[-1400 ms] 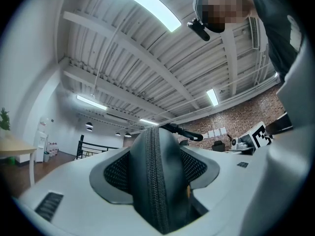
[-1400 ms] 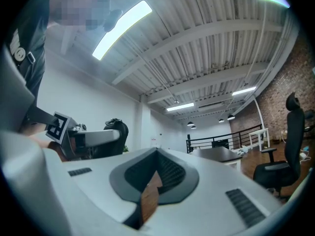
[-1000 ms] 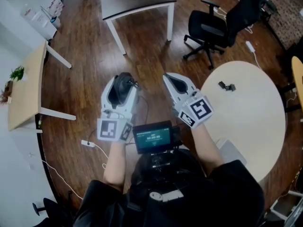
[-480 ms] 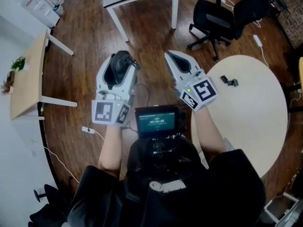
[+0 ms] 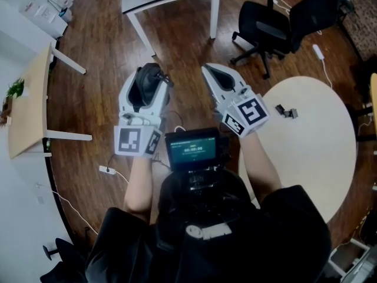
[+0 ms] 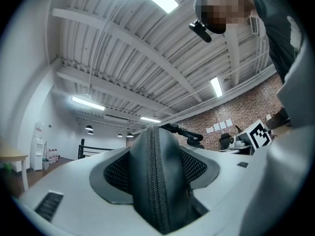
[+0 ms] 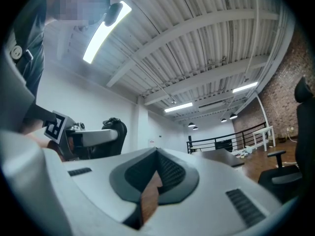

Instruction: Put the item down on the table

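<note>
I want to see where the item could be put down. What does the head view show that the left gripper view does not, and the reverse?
Only the head view: the round table at the person's right, with small dark things on it, and the screen at the person's chest. Only the left gripper view: the zipper down the black item, ceiling lights and a brick wall. Both: the black item gripped in the left gripper, and the marker cube of the right gripper.
</note>
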The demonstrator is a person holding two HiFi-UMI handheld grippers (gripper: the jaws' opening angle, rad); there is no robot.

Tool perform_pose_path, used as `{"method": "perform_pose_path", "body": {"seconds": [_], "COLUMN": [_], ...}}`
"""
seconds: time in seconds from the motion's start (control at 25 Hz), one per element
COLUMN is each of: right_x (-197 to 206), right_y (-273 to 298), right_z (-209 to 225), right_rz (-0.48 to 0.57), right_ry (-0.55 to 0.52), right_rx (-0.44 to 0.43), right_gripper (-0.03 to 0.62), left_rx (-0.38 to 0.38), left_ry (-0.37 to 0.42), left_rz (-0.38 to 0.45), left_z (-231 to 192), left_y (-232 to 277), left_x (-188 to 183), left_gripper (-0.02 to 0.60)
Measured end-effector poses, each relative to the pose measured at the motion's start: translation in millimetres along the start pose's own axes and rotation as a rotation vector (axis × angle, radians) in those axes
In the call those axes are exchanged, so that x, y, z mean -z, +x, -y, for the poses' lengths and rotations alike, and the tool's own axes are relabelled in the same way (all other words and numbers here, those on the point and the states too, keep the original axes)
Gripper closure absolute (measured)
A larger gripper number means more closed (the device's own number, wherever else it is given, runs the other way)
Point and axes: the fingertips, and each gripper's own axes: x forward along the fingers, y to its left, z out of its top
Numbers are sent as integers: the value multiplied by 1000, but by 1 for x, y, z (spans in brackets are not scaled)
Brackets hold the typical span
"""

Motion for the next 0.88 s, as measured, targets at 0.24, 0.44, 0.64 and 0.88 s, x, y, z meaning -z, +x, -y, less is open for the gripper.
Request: {"method": "perform_pose_path", "body": {"seconds": [0.24, 0.44, 0.64, 0.88], "right_x": [6, 9, 19, 26], "right_y": [69, 127, 179, 239], "right_z": [28, 47, 58, 61], "right_rz": [-27, -45, -66, -69], "right_ry": [-4, -8, -9, -22], "right_rx": [-10, -16, -25, -38], "right_gripper": [583, 583, 583, 583], "left_rx": [-20, -20, -21, -15], "left_ry": [-38, -54, -69, -85], "left_rz": [0, 6, -2, -9], "left_z": [-61, -112, -154, -204], "left_y": [44, 82, 105, 125], "left_x": [12, 15, 24, 35], "left_gripper": [298, 298, 298, 298]}}
